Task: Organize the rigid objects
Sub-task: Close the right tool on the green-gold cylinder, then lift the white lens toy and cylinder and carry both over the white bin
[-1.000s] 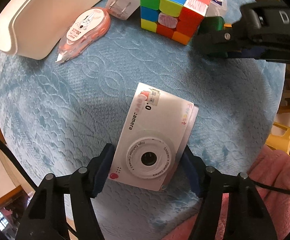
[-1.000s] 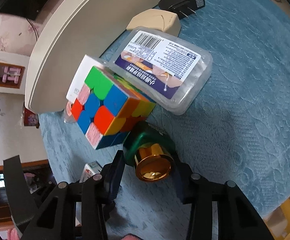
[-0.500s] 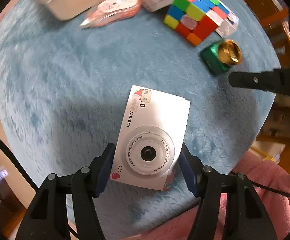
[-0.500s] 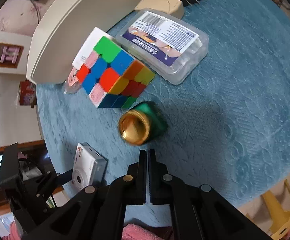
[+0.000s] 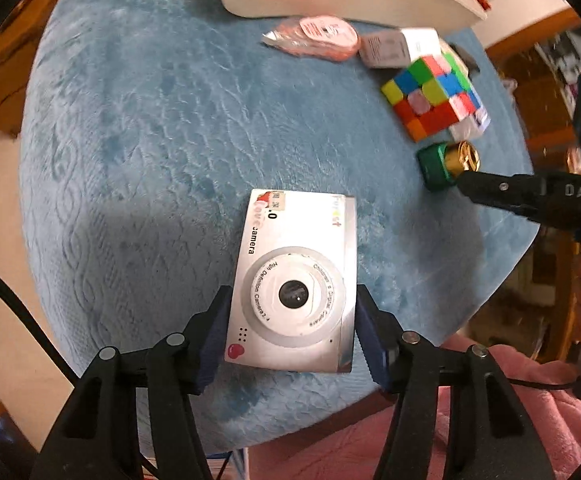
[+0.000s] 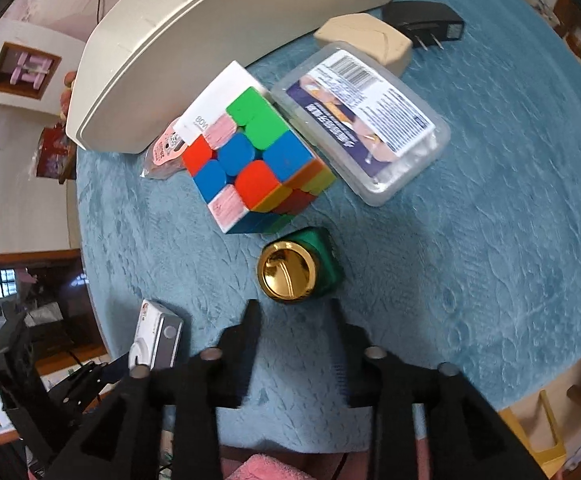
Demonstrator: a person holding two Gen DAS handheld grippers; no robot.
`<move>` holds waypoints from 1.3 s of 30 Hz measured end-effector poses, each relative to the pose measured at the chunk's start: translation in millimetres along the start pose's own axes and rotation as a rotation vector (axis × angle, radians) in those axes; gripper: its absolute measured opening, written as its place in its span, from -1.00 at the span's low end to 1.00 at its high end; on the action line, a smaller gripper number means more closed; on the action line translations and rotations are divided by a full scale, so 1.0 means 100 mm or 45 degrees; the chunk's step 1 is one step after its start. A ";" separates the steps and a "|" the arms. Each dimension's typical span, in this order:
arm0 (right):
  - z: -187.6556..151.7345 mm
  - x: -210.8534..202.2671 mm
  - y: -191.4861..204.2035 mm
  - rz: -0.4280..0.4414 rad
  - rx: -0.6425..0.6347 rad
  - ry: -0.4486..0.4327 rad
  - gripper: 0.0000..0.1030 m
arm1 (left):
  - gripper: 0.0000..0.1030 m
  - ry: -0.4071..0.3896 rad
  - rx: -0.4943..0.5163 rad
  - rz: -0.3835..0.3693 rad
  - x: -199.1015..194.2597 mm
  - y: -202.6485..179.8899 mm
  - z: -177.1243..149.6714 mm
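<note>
Blue plush cloth (image 5: pixel 138 168) is seen covering the tabletop; the white camera (image 5: pixel 294 280) is clamped by the left claw (image 5: pixel 292 332), while the right claw (image 6: pixel 294 344) is held apart.

Your left gripper (image 5: pixel 292 332) has open blue cloth (image 5: pixel 138 168) ahead and to its left. Your right gripper (image 6: pixel 294 344) faces the green-and-gold bottle (image 6: pixel 302 266) directly, the puzzle cube (image 6: pixel 256 170) just beyond, the clear plastic box (image 6: pixel 364 120) beside it; its right flank is unobstructed.

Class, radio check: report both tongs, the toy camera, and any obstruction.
Left tongs shut on toy camera. Right tongs open, empty, just short of green-and-gold bottle. Puzzle cube close behind the bottle.
</note>
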State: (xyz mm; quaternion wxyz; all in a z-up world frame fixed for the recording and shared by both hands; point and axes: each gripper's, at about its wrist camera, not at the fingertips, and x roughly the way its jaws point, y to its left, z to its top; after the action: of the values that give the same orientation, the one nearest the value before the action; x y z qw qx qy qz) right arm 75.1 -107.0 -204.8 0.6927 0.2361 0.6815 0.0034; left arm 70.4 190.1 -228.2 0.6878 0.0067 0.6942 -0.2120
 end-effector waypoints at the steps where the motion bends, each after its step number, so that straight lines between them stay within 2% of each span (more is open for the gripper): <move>1: 0.02 0.02 0.03 -0.004 -0.010 0.003 -0.26 | 0.18 -0.014 -0.012 -0.006 -0.03 0.02 -0.02; 4: 0.07 0.10 0.08 -0.017 -0.038 0.026 -0.12 | 0.16 -0.071 -0.057 -0.031 -0.15 0.11 -0.12; 7: 0.12 0.17 0.10 -0.037 -0.075 0.040 -0.05 | 0.16 -0.094 -0.114 -0.036 -0.22 0.17 -0.18; 13: 0.25 0.22 0.11 -0.058 -0.153 0.046 -0.05 | 0.16 -0.120 -0.262 -0.055 -0.35 0.27 -0.30; 14: 0.28 0.23 0.12 -0.058 -0.168 0.054 -0.05 | 0.16 -0.125 -0.274 -0.060 -0.37 0.16 -0.23; 20: 0.32 0.29 0.13 -0.055 -0.254 0.112 -0.05 | 0.16 -0.188 -0.385 -0.079 -0.53 0.14 -0.25; 29: 0.32 0.35 0.32 -0.094 -0.423 0.182 -0.18 | 0.16 -0.341 -0.528 -0.110 -0.72 0.07 -0.17; 39: 0.24 0.09 0.69 -0.003 -0.632 0.211 -0.18 | 0.16 -0.518 -0.652 -0.141 -0.90 0.04 -0.01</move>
State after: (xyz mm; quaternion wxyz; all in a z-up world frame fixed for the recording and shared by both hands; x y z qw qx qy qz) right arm 120.5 -50.9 -191.5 0.6712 0.0571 0.7145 0.1890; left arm 75.7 219.1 -142.9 0.7792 -0.2467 0.5726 -0.0645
